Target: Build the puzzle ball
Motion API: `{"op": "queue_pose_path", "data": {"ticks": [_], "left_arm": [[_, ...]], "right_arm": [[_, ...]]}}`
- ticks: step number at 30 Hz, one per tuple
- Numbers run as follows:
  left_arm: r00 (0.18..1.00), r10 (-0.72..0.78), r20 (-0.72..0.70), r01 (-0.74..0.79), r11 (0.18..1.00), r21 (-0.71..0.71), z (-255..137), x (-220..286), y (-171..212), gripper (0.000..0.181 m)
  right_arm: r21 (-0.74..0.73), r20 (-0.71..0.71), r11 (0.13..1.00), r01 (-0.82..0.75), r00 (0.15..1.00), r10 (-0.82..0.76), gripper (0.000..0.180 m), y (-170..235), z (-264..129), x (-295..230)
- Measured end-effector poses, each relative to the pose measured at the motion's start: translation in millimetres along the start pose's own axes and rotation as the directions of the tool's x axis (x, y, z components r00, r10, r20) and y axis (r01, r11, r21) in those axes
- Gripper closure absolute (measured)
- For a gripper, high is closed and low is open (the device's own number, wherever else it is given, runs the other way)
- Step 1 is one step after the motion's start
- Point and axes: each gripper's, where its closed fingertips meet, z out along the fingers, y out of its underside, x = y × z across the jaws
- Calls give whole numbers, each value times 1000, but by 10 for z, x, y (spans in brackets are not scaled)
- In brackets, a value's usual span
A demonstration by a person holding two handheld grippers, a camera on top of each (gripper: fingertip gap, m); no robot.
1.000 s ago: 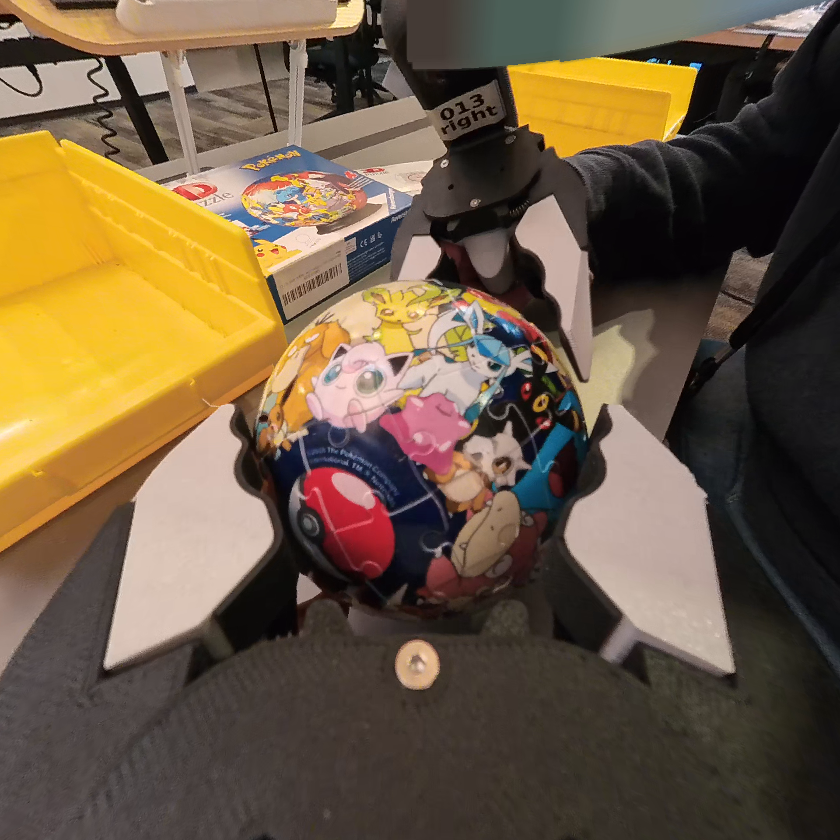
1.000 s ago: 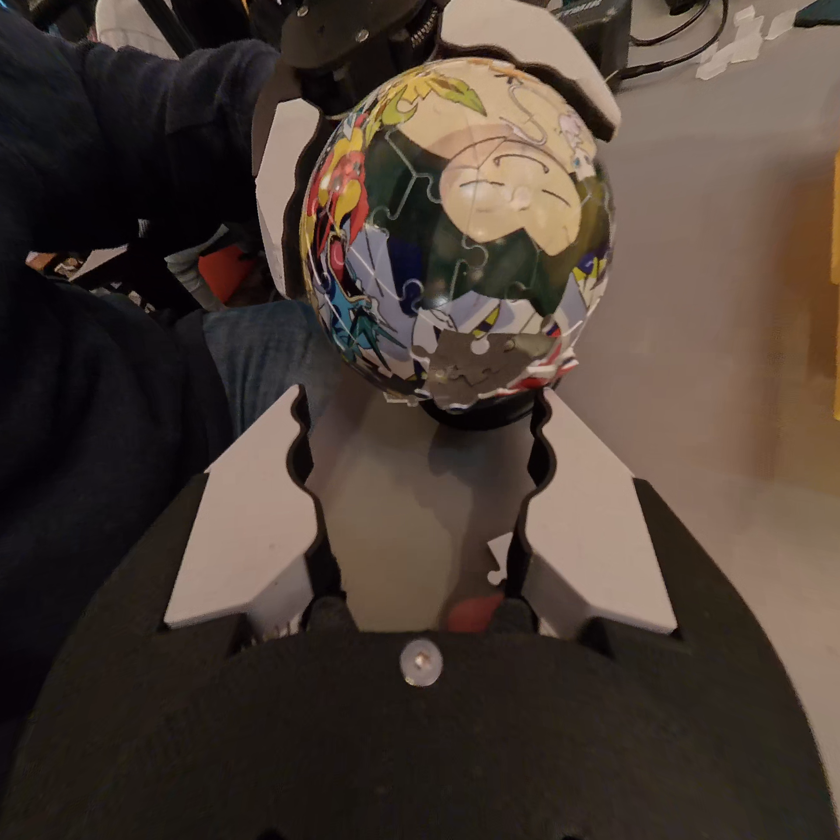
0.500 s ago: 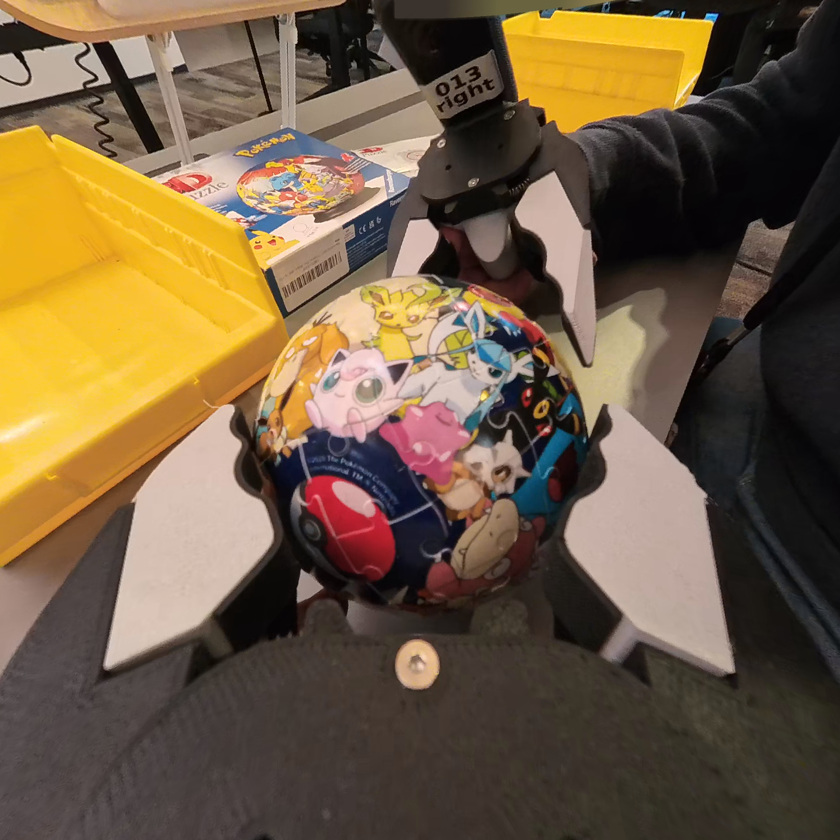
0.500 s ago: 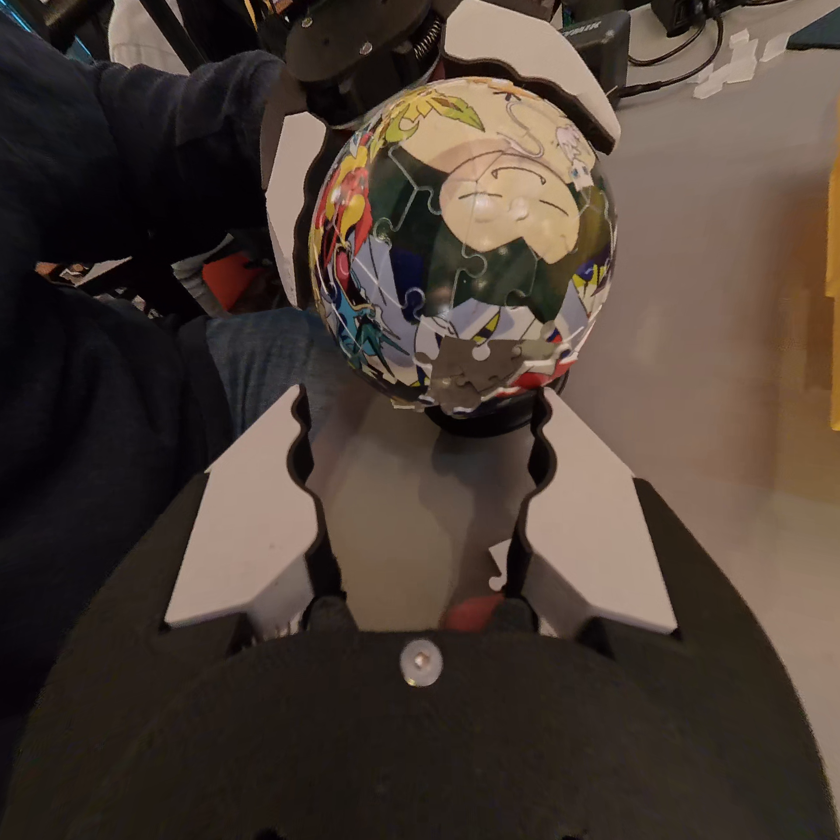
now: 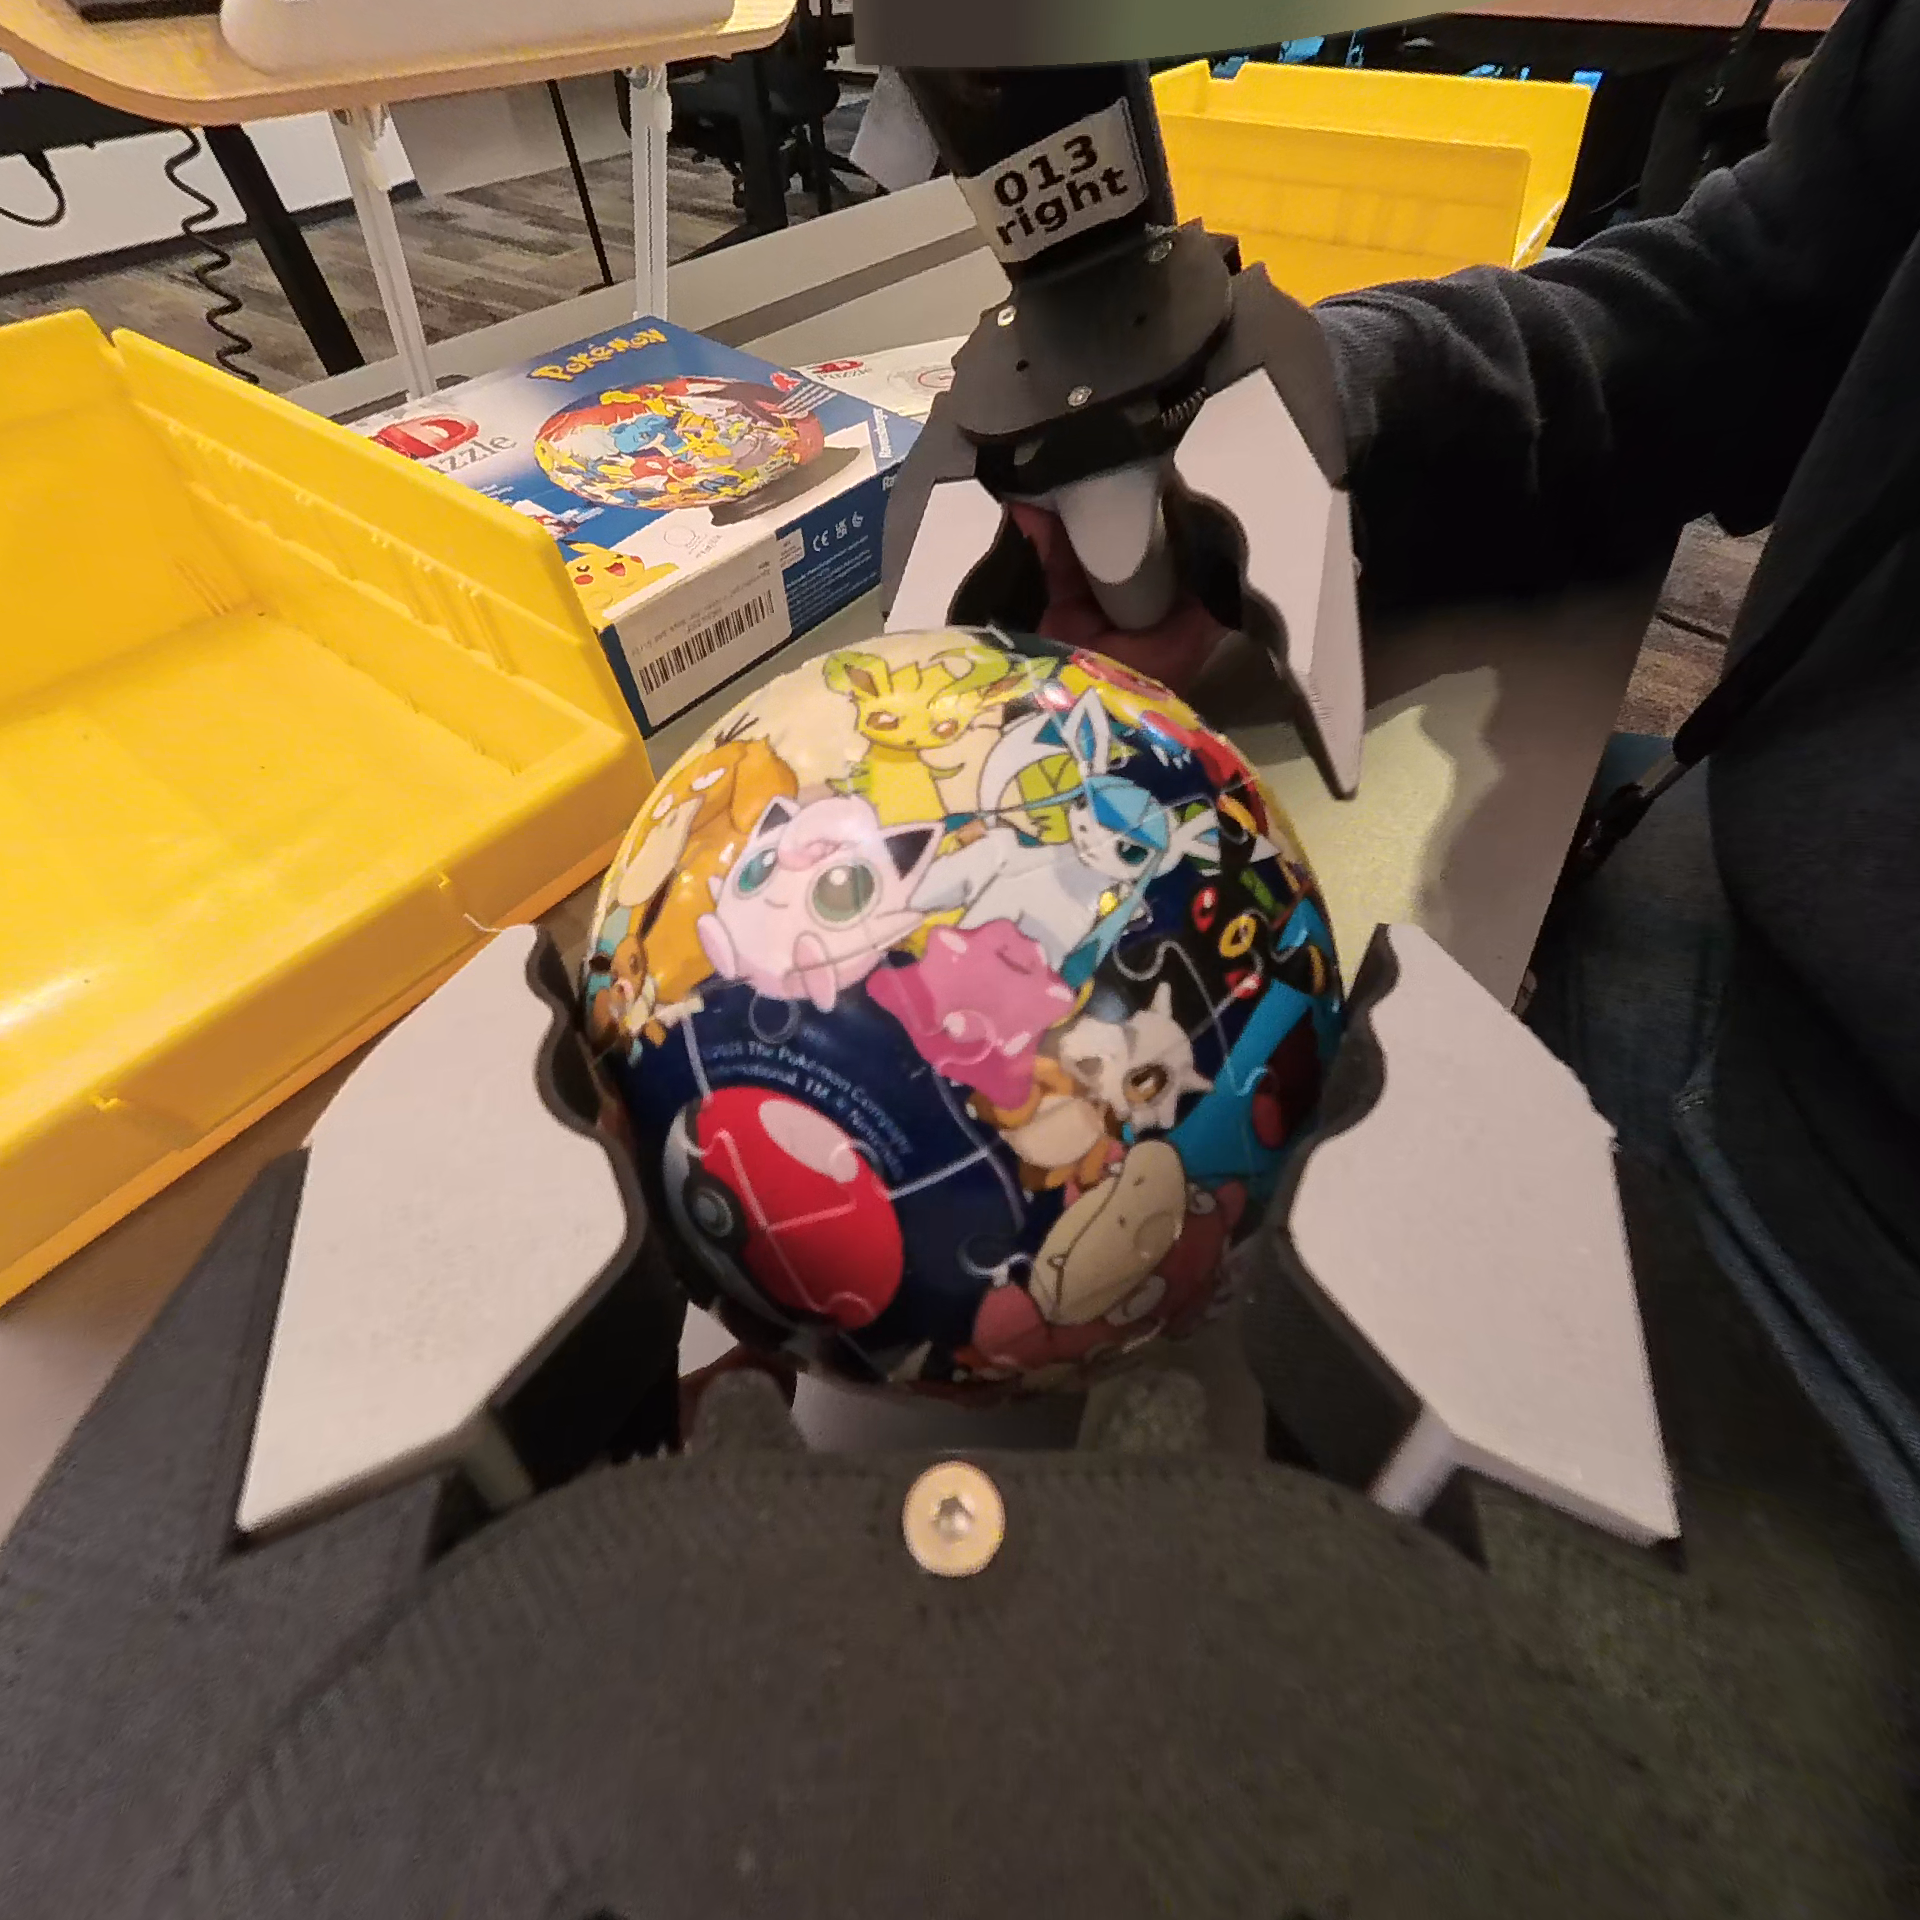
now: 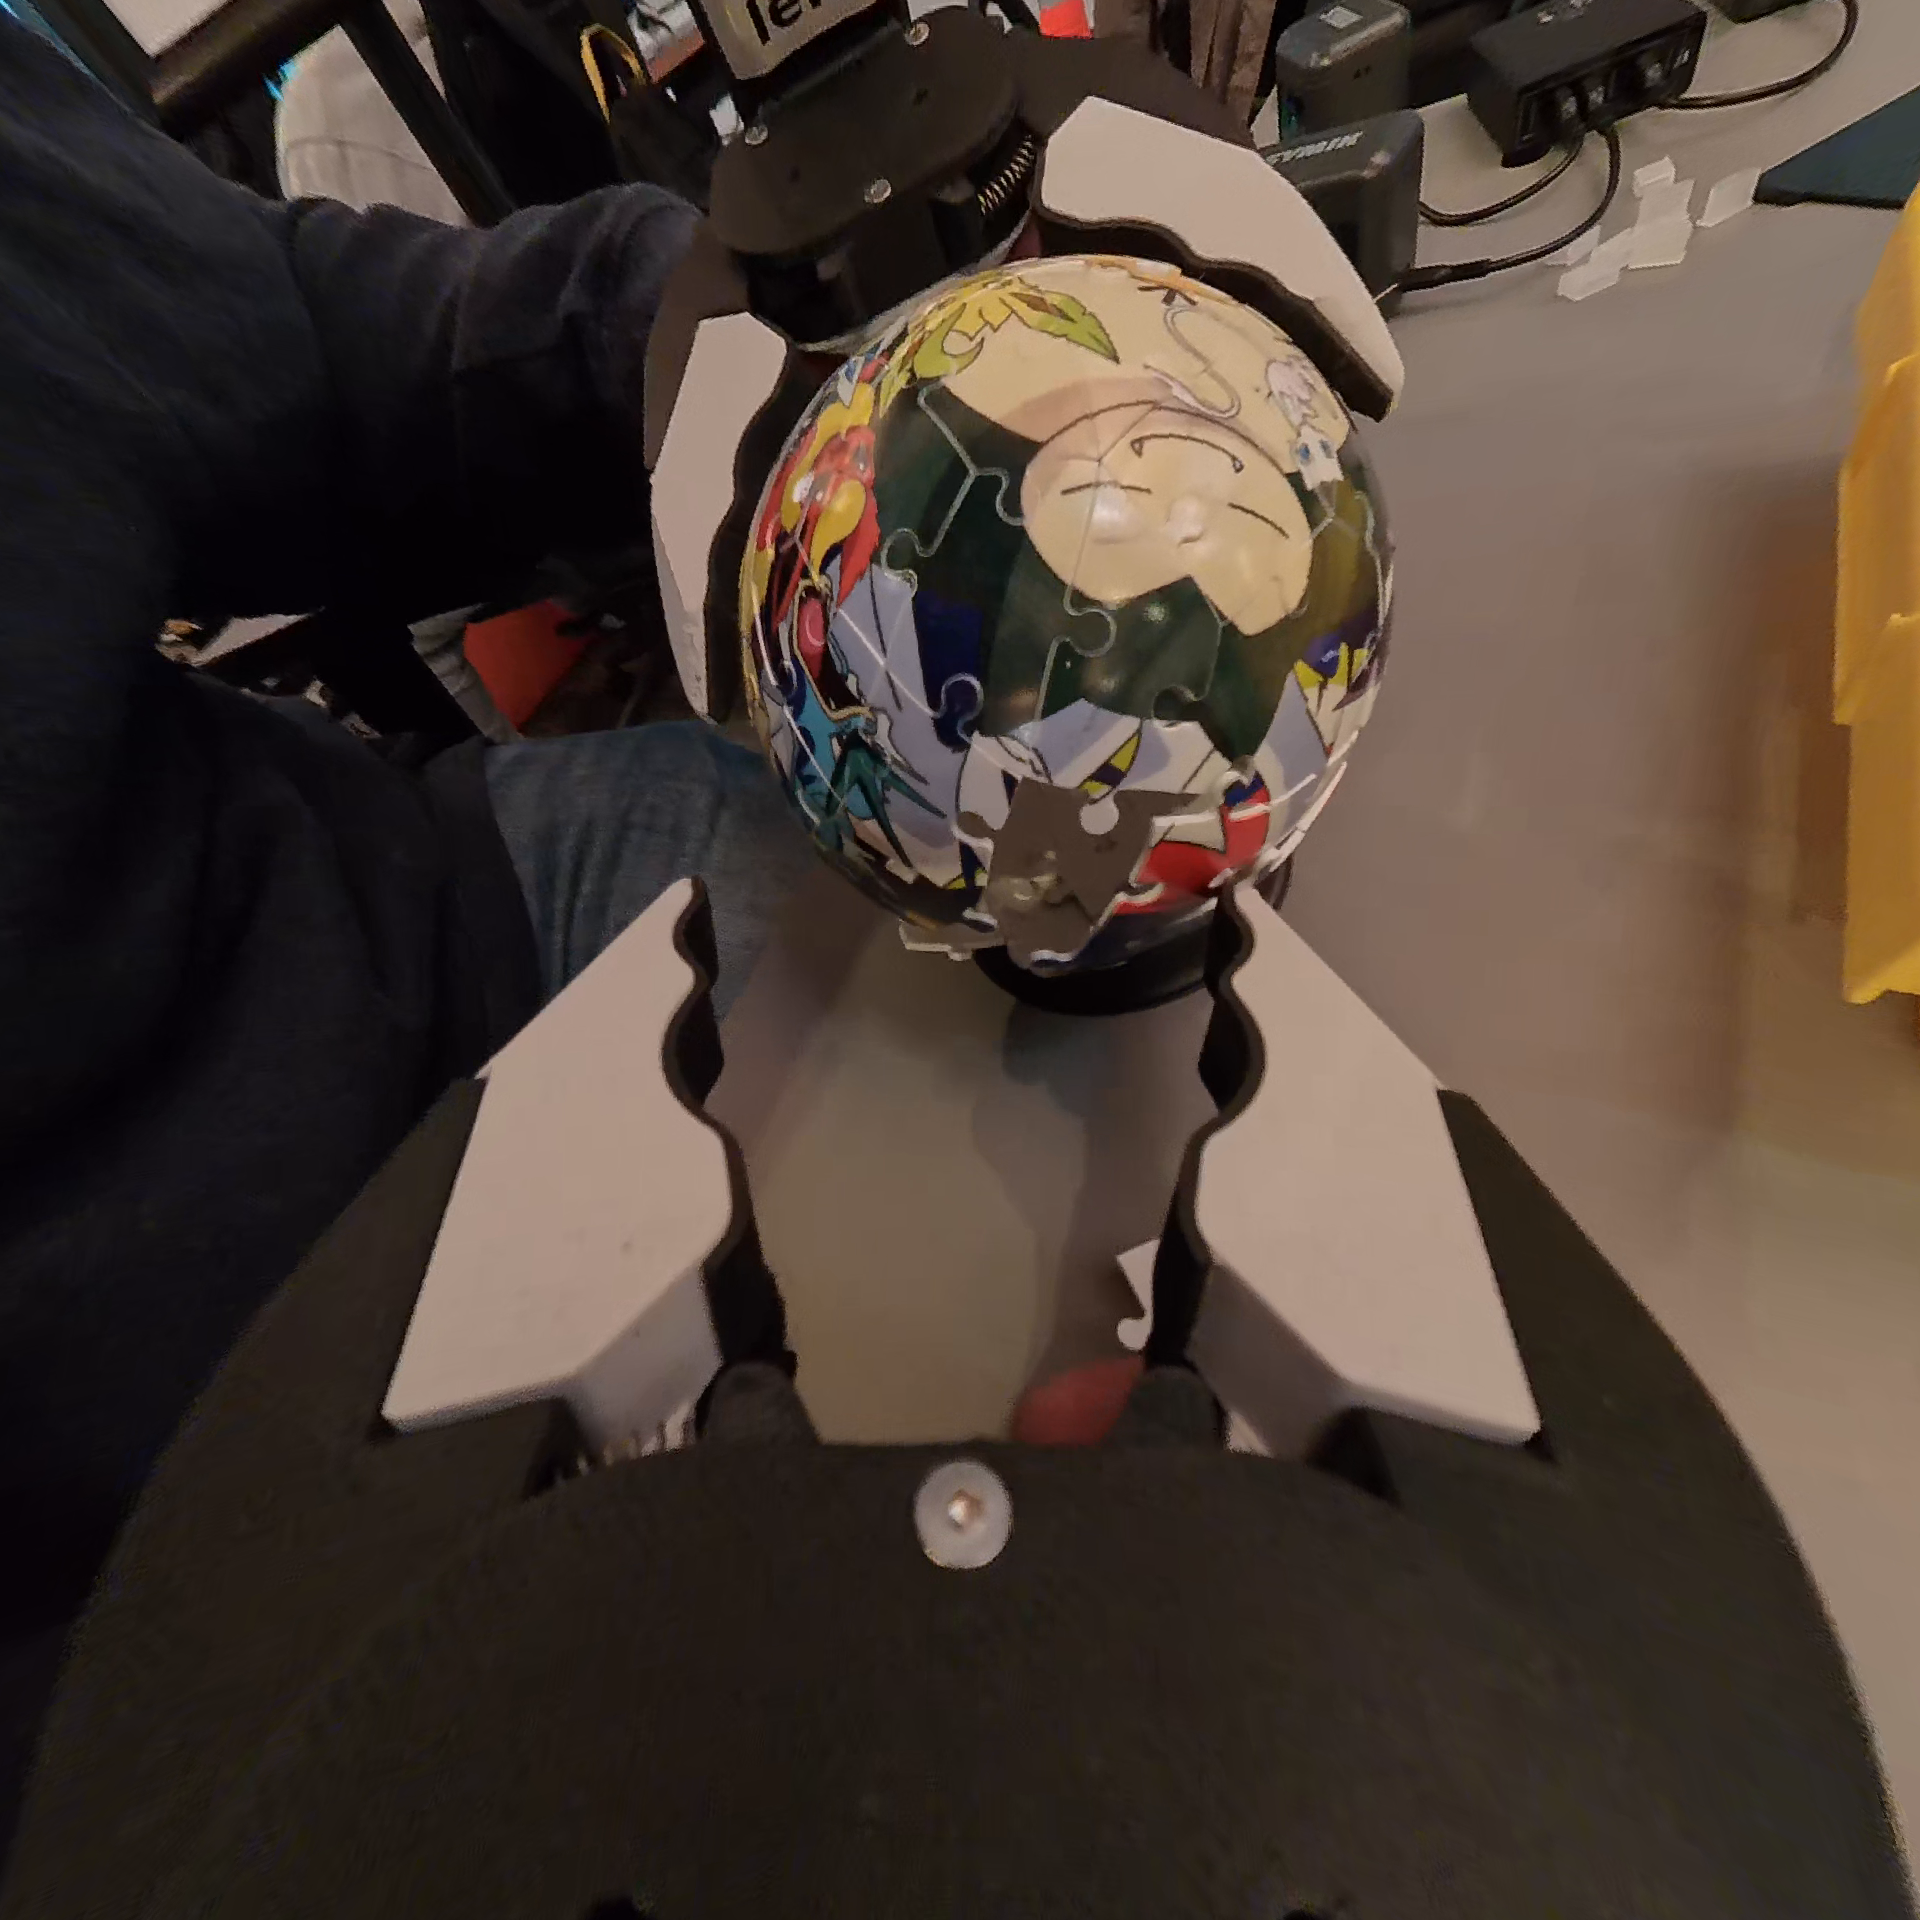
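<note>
The puzzle ball (image 5: 966, 1018), covered in cartoon creatures, sits between the fingers of my left gripper (image 5: 961, 935), which is shut on its sides. In the right wrist view the ball (image 6: 1070, 623) has a plain grey piece (image 6: 1070, 862) low on its near side and a black stand (image 6: 1091, 987) just under it. My right gripper (image 6: 961, 914) is open, its fingertips just short of the ball's underside. A small white puzzle piece (image 6: 1132, 1288) shows by its right finger, with something red (image 6: 1070, 1397) below. In the left wrist view its finger (image 5: 1320, 582) is behind the ball.
A yellow bin (image 5: 208, 831) stands at the left, with the puzzle box (image 5: 665, 468) behind it. A second yellow bin (image 5: 1351, 166) is at the back. A person's dark sleeve (image 5: 1558, 395) is on the right by the table edge (image 5: 1558, 831). Black devices and cables (image 6: 1558, 62) lie across the table.
The ball sits slightly lower and nearer in the right wrist view. Both grips are unchanged: left still shut on the ball, right still open.
</note>
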Motion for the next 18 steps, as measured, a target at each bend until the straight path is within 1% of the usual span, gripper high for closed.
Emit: {"op": "queue_pose_path", "data": {"ticks": [1,13,18], "left_arm": [[1000,0,-2,0,1000,2,-2,2,1,45],[998,-53,-20,54,997,47,-28,-26,-15,45],[998,-54,-26,55,997,52,-25,-17,-12,45]], "right_arm": [[-6,-12,1000,11,1000,-11,88,9,0,12],[-21,-30,1000,12,999,-13,85,18,54,7],[-21,-33,1000,-3,999,2,84,19,76,19]]}}
